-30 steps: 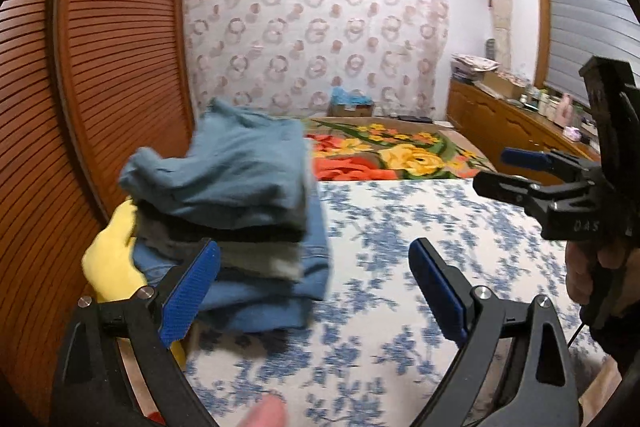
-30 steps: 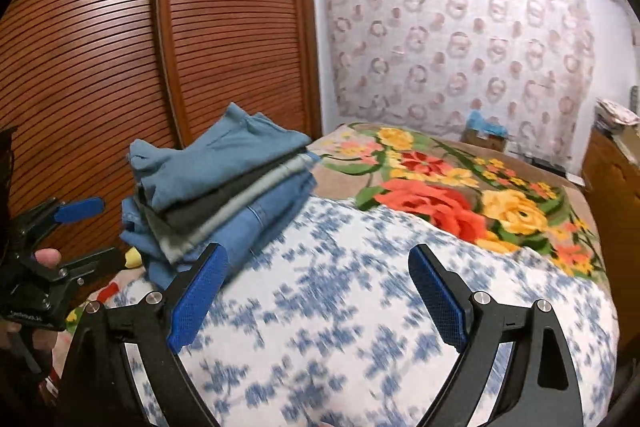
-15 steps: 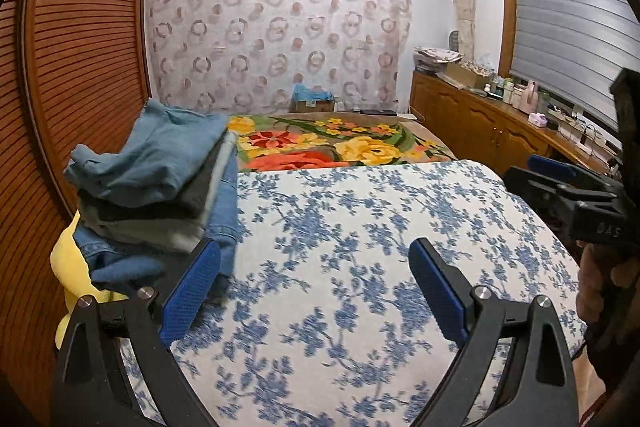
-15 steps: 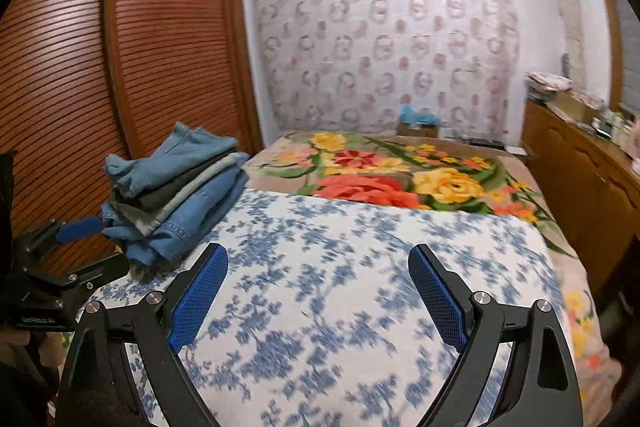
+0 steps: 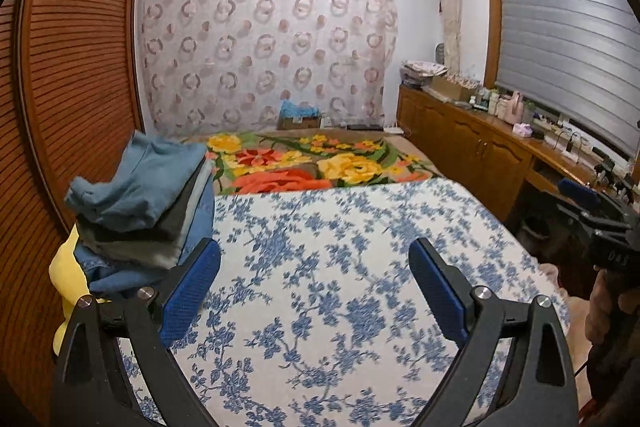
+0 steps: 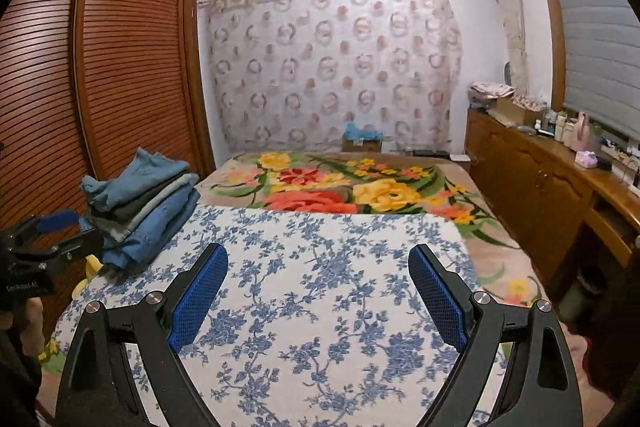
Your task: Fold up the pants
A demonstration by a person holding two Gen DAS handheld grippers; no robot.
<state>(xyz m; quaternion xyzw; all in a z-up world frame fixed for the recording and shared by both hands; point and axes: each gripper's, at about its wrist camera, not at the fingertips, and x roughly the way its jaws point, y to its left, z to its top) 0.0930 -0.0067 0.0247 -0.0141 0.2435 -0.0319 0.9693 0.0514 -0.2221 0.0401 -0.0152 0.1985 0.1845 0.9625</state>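
A: Where are the pants?

B: In both views the stack of folded blue and grey pants (image 5: 140, 211) lies at the left of the frame, on the white bedsheet with blue flowers (image 5: 320, 287). Both grippers are above the sheet, apart from the stack.

A: And the jaws?

B: The left gripper (image 5: 314, 283) is spread wide and holds nothing. The right gripper (image 6: 318, 289) is the same, wide and empty.

A: What differs between views?

B: Only the left wrist view shows a soft yellow thing (image 5: 70, 275) clearly under the stack. The right wrist view shows more of the brown slatted wardrobe (image 6: 120, 67) and its top edge.
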